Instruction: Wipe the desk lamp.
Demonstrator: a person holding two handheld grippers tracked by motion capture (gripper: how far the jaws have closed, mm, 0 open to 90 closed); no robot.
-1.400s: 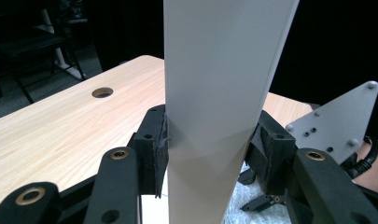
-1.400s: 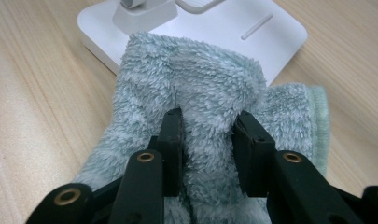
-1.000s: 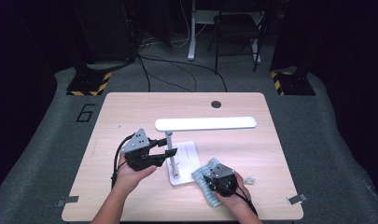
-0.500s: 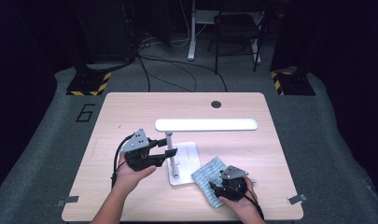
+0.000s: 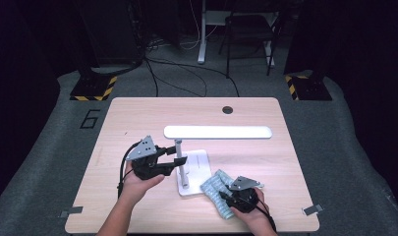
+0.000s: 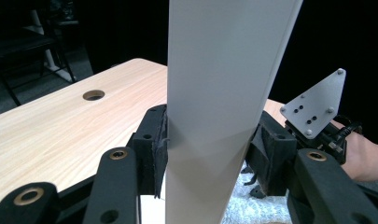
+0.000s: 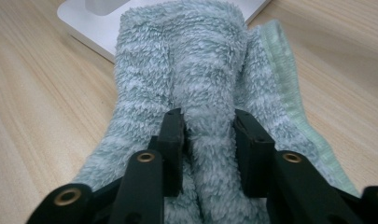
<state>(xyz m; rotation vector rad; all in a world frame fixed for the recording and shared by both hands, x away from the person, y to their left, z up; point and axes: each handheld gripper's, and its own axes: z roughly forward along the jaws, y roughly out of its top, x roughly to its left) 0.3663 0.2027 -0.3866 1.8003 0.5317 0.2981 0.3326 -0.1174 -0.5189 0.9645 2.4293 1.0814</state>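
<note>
Desk lamp (image 5: 196,147), white, stood at table (image 5: 137,113) centre: flat square base, thin upright post, long light bar lying level toward 3 o'clock. Left gripper (image 5: 179,155) came in from 9 o'clock with its jaws clamped on the post (image 6: 214,116), likely bracing the lamp so it wouldn't slide or tip while being wiped. Right gripper (image 7: 207,140) sat at 5 o'clock of the base; its jaws had just closed onto a bunched ridge of the pale green fluffy towel (image 7: 200,70), pinching it, probably to get a firm hold for rubbing. Towel lay crumpled flat, far edge touching the lamp base (image 7: 84,23) corner. Lamp looked smooth, matte, unmarked.
</note>
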